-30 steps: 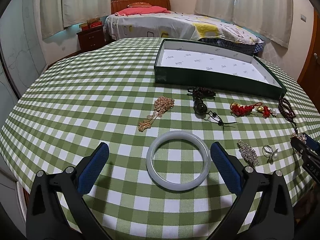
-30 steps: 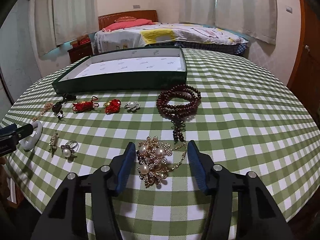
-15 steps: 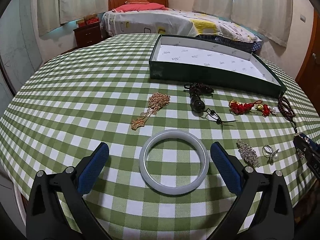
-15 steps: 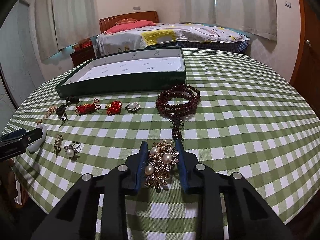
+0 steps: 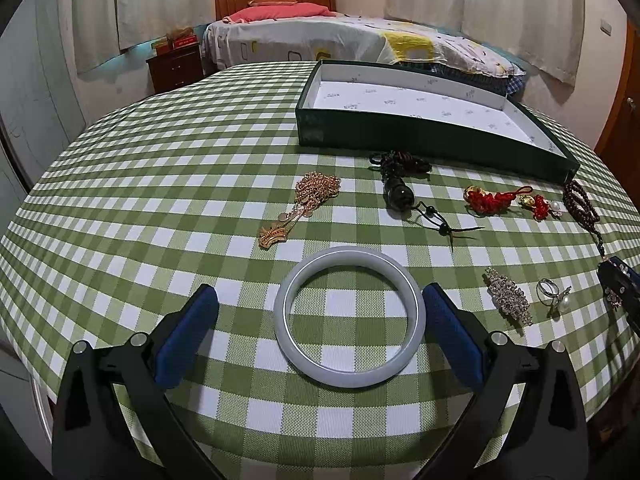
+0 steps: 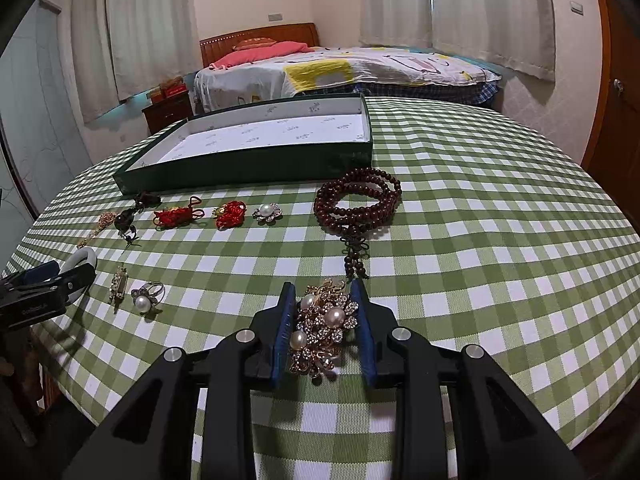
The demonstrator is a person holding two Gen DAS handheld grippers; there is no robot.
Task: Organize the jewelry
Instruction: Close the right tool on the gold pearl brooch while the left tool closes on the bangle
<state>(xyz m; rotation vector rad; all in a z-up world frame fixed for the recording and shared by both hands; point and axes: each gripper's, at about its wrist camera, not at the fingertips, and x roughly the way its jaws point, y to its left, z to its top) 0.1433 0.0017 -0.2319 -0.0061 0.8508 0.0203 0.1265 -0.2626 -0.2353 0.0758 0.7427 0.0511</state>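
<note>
My right gripper (image 6: 324, 292) is shut on a gold pearl brooch (image 6: 322, 330), which still lies on the checked cloth. My left gripper (image 5: 320, 300) is open, its blue pads either side of a pale jade bangle (image 5: 349, 317) flat on the table. The right pad sits close to the bangle's rim. The green box (image 5: 432, 142) with a white lining stands behind the row of jewelry, and it also shows in the right wrist view (image 6: 248, 160).
On the cloth lie a gold necklace (image 5: 308, 204), a dark pendant on a cord (image 5: 398, 192), red knot charms (image 5: 494, 200), a crystal clip (image 5: 508, 300), a pearl ring (image 6: 146, 294), a small pearl brooch (image 6: 267, 213) and a brown bead bracelet (image 6: 358, 202). The table edge is near.
My right gripper has closed on the pearl brooch. My left gripper has moved forward and lower around the bangle, staying open.
</note>
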